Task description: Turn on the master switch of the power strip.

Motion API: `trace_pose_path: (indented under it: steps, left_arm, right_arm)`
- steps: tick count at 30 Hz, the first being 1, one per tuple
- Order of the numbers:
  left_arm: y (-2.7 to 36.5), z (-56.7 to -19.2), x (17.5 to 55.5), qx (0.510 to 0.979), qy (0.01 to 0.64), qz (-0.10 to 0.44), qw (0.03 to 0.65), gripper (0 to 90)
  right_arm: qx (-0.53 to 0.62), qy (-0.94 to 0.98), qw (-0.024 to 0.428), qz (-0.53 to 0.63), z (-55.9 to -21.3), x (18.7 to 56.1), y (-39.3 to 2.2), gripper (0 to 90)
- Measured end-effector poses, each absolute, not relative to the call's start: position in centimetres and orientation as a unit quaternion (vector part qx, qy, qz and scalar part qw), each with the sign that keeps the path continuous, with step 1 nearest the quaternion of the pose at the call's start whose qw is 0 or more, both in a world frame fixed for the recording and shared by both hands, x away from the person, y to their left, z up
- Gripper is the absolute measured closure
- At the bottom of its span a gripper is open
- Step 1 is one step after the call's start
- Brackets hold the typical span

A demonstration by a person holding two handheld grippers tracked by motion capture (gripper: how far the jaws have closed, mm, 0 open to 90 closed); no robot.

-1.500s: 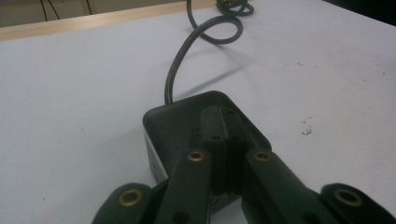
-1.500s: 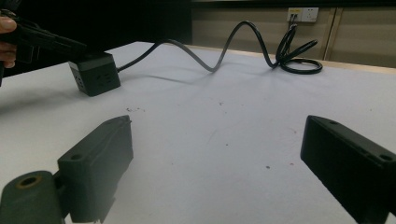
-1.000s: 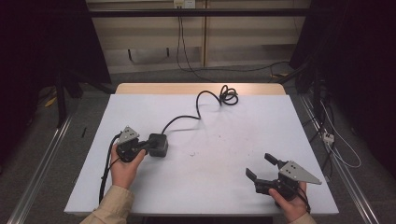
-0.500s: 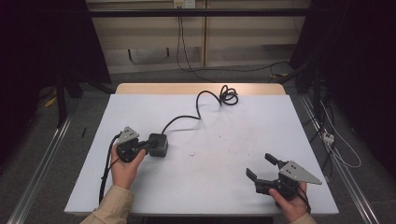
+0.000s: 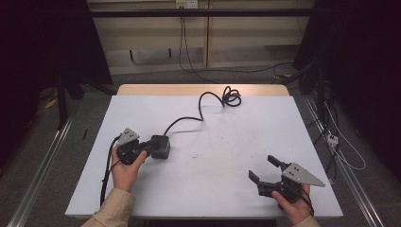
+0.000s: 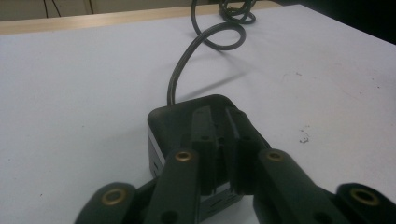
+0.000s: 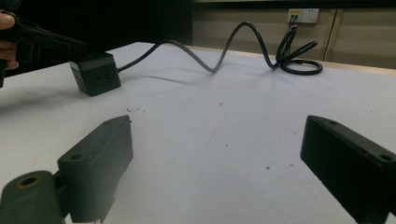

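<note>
Left tongs (image 6: 223,154) nearly closed atop black cube socket (image 6: 187,119); right tongs (image 7: 215,158) wide open, empty.

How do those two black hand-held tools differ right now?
The left black hand-held tool has its jaws nearly together over the black cube-shaped power block; the right black hand-held tool is spread wide, holding nothing. The left sits mid-table, the right near the front edge. Each carries a grey three-cornered plate.
</note>
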State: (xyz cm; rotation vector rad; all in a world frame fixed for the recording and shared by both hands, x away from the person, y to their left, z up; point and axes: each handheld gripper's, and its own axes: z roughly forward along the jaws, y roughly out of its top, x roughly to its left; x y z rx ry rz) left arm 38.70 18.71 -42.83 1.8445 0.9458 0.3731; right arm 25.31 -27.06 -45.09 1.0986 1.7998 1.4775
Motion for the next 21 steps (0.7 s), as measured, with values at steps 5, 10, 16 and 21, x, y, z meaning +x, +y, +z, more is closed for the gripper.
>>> trace_pose_path:
  steps: [5,10,16,21]
  left_arm:
    - [18.71,-42.70,38.61,0.753,0.397,0.145,0.505,60.2]
    - [18.96,-42.41,38.49,0.749,0.395,0.137,0.514,48.3]
    - [19.34,-42.07,38.26,0.745,0.388,0.124,0.528,36.0]
    - [19.50,-41.96,37.96,0.747,0.390,0.119,0.525,23.6]
  right_arm:
    - [0.409,0.672,0.279,0.551,-45.09,25.32,-27.04,8.9]
    - [0.410,0.670,0.279,0.553,-45.05,25.32,-27.03,8.9]
    - [0.410,0.670,0.279,0.552,-45.03,25.34,-27.06,8.9]
    - [0.411,0.669,0.279,0.553,-45.02,25.30,-27.12,8.9]
